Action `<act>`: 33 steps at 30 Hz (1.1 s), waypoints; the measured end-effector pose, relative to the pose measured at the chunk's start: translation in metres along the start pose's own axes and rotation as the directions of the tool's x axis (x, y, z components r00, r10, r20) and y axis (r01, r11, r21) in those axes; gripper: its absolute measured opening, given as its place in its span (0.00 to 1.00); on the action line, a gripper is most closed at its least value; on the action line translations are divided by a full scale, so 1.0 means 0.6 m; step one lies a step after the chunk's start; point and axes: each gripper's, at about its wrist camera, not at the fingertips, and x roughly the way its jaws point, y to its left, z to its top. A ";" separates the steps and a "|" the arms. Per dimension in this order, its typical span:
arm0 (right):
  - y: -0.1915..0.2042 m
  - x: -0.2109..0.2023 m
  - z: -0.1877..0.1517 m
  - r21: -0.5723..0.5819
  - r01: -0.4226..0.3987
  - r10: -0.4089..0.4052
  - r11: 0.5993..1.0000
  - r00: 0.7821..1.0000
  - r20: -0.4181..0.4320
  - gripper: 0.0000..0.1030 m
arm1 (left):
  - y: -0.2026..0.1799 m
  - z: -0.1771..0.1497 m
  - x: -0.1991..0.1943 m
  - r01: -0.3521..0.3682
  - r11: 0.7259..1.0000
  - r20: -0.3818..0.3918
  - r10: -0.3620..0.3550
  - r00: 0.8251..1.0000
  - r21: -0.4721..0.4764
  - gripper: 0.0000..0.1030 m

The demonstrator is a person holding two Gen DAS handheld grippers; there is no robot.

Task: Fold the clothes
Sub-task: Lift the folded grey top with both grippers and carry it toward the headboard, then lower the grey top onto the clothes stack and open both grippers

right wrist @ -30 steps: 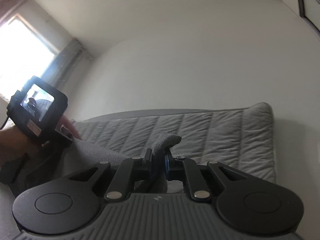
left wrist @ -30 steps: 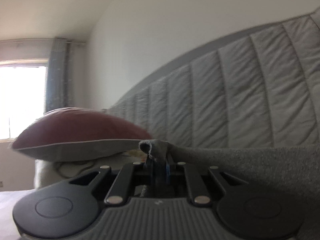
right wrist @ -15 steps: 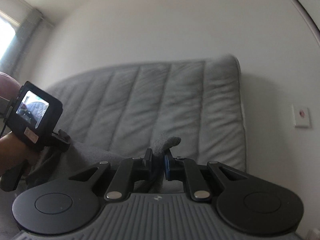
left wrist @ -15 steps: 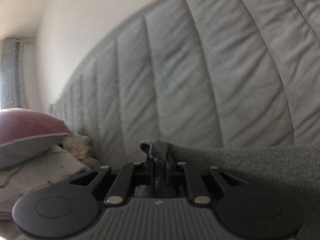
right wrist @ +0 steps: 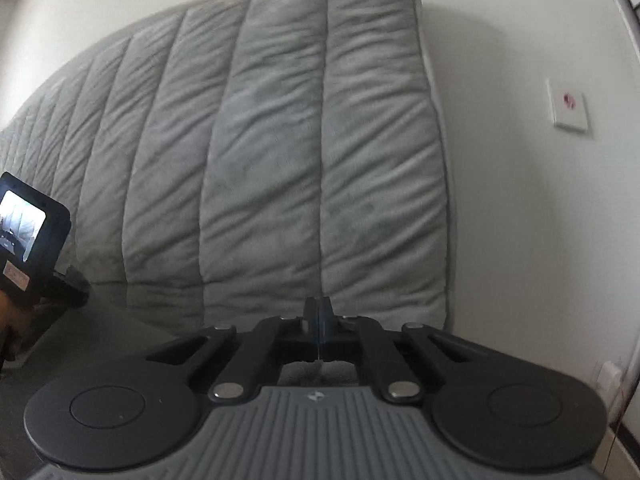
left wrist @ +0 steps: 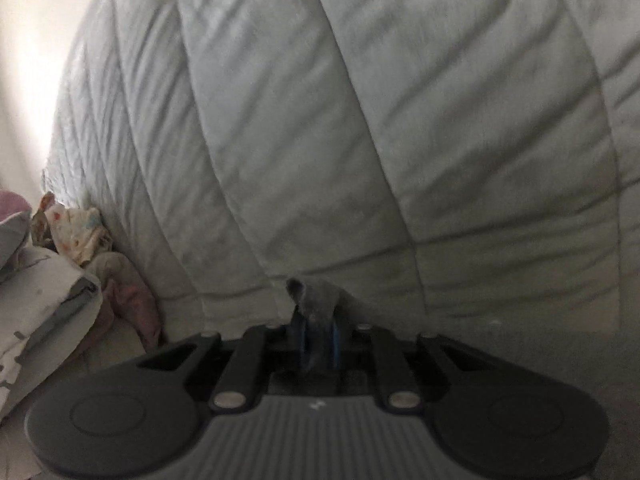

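My left gripper (left wrist: 318, 320) is shut on a corner of a grey knit garment (left wrist: 316, 296), which stretches off to the right (left wrist: 520, 344) in front of the padded headboard. My right gripper (right wrist: 319, 312) has its jaws pressed together with no cloth tip showing above them; the grey garment (right wrist: 120, 332) lies low to the left of it. The left gripper's body with its small screen (right wrist: 28, 220) shows at the left edge of the right wrist view.
A grey quilted headboard (left wrist: 320, 120) fills the view ahead and also shows in the right wrist view (right wrist: 280, 140). Pillows and patterned bedding (left wrist: 48, 280) are piled at the left. A white wall with a switch plate (right wrist: 568, 108) is at the right.
Both grippers have tilted down and moved closer to the headboard. The grey cloth tip that stuck up between the right gripper's jaws no longer shows. The left still pinches its corner.
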 end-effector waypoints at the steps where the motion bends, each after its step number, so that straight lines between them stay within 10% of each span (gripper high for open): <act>1: -0.001 0.003 0.000 0.004 0.000 0.000 1.000 1.000 -0.005 0.01 | -0.002 0.000 0.003 -0.007 1.000 -0.010 0.007 1.000 0.007 0.18; 7: 0.002 0.016 0.000 0.005 -0.020 0.021 1.000 0.999 -0.025 0.04 | 0.019 0.006 0.009 -0.075 0.997 -0.026 0.075 0.997 0.008 0.57; 17: -0.011 0.020 0.025 0.045 -0.075 0.077 0.996 0.996 -0.049 0.25 | 0.164 -0.015 -0.027 -0.215 0.964 -0.061 0.208 0.976 -0.153 0.65; 23: 0.006 0.009 0.026 0.023 -0.130 0.132 0.991 0.990 -0.057 0.26 | 0.203 -0.052 -0.097 0.013 0.938 0.066 0.011 0.998 -0.346 0.64; 33: 0.026 0.010 0.023 0.014 -0.204 0.204 0.979 0.974 -0.097 0.26 | 0.161 -0.110 -0.085 0.170 0.918 0.003 -0.181 0.984 -0.358 0.62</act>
